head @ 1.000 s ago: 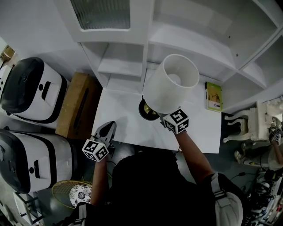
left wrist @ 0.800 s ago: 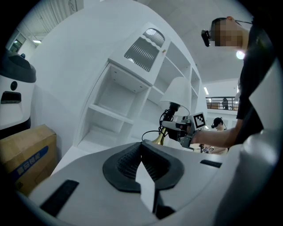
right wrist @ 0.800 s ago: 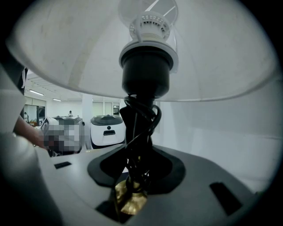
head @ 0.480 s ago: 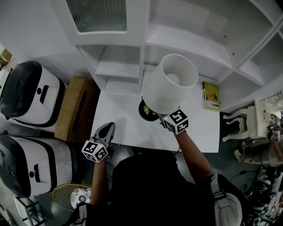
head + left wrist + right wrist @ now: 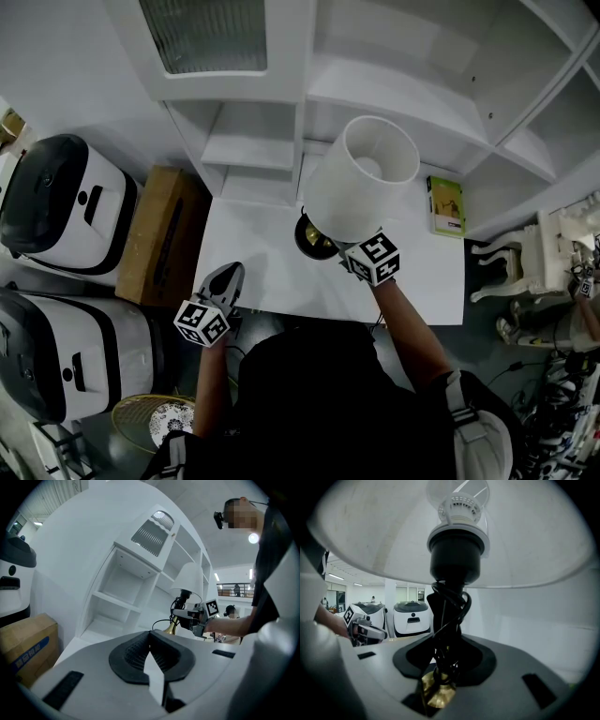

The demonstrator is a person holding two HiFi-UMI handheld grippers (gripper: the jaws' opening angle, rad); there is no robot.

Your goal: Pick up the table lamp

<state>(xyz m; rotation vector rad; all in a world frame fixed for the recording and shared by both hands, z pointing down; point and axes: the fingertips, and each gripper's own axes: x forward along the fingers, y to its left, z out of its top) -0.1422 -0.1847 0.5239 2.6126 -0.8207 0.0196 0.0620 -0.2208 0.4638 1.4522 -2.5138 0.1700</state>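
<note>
Left edge: cardboard box (image 5: pixel 164 230), top closed, just off the left side of the table (image 5: pixel 253 246).
Rear edge: white shelf unit (image 5: pixel 253 150) butting the table's back.
Open room: bare top across the table's left half and front strip.
Left gripper (image 5: pixel 228 272): over the table's front-left corner, jaws together, gripping nothing.
Table lamp (image 5: pixel 361 178): at the table's rear middle, white shade up, brass base low; resting or lifted, cannot tell.
Right gripper (image 5: pixel 446 660): clamped on the lamp's dark, cord-wrapped stem under the shade.
Right edge: green book (image 5: pixel 446 206) flat near the table's back-right corner.
</note>
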